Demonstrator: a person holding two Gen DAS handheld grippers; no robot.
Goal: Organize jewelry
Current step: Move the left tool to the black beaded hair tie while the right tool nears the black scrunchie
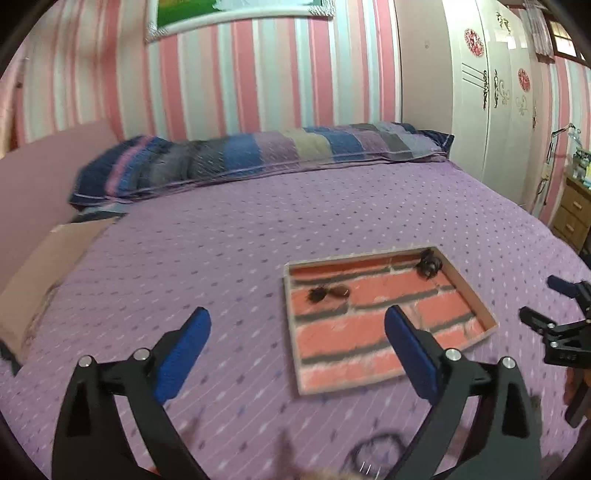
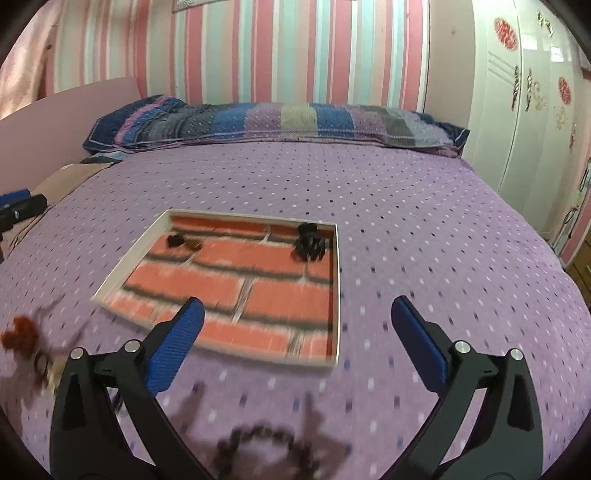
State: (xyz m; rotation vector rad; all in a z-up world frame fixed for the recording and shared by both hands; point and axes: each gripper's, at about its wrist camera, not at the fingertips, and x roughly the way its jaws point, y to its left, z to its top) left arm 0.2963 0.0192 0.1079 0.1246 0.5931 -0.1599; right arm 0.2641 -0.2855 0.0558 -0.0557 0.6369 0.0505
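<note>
A wide bed (image 1: 258,221) fills both views, covered by a purple bedspread (image 2: 406,221) with small white and dark dots. At 12 o'clock on the bed, against the wall, lies a long patchwork pillow (image 1: 258,155) in blue, purple, grey and pink. The wall (image 1: 240,81) behind it carries vertical pink, white and pale blue stripes, and a framed picture (image 1: 236,14) hangs at its top edge. At 2 o'clock stands a white wardrobe (image 1: 491,96) with floral decals; a wooden drawer unit (image 1: 572,214) sits at 3 o'clock in the left wrist view.

A shallow tray (image 2: 125,264) lined with a red brick pattern rests flat on the bedspread. Inside it, a black hair claw clip (image 2: 309,242) lies at the far right corner, and a small dark ornament (image 2: 183,242) lies near the far left.

The left claw (image 1: 297,354) hangs spread wide and empty above the bedspread, its right finger overlapping the tray's near edge. The right claw (image 2: 297,347) is likewise spread wide, holding nothing, over the tray's near edge. On the bedspread at 6 o'clock below the right claw lies a dark beaded bracelet (image 2: 266,443), blurred. At 9 o'clock sits a red ornament (image 2: 20,334), also blurred. In the left wrist view a dark ring (image 1: 373,448) lies at 6 o'clock.
</note>
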